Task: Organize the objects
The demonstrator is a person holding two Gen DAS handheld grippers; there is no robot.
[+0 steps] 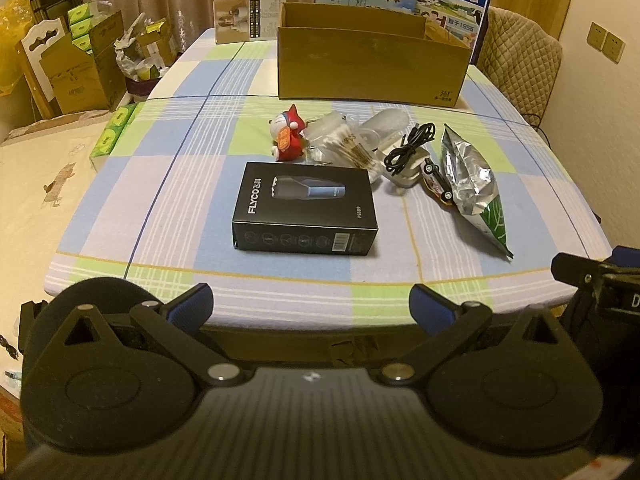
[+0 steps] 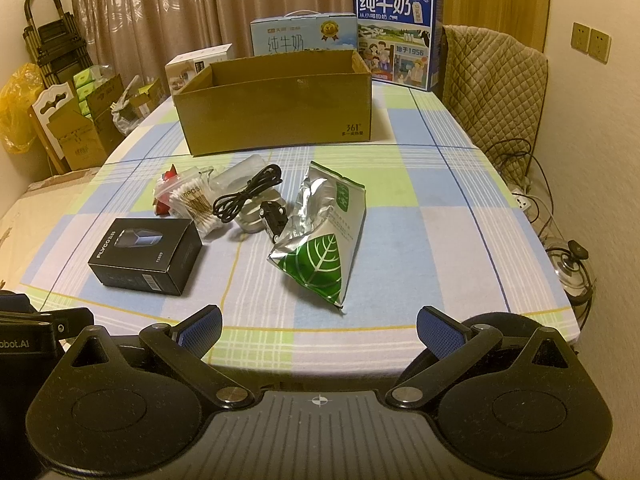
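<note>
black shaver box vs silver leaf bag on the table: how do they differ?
The black shaver box is a rigid, sharp-edged block lying flat; the silver leaf bag is crumpled foil, lumpy and uneven. The box is matte black with white lettering; the bag is shiny silver with a green leaf print. The box sits left of the clutter, the bag right. Both rest on the checked tablecloth, ungripped.

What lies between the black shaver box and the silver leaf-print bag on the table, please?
In the right wrist view, a cotton swab pack, a coiled black cable on a white charger, and a small toy car.
</note>
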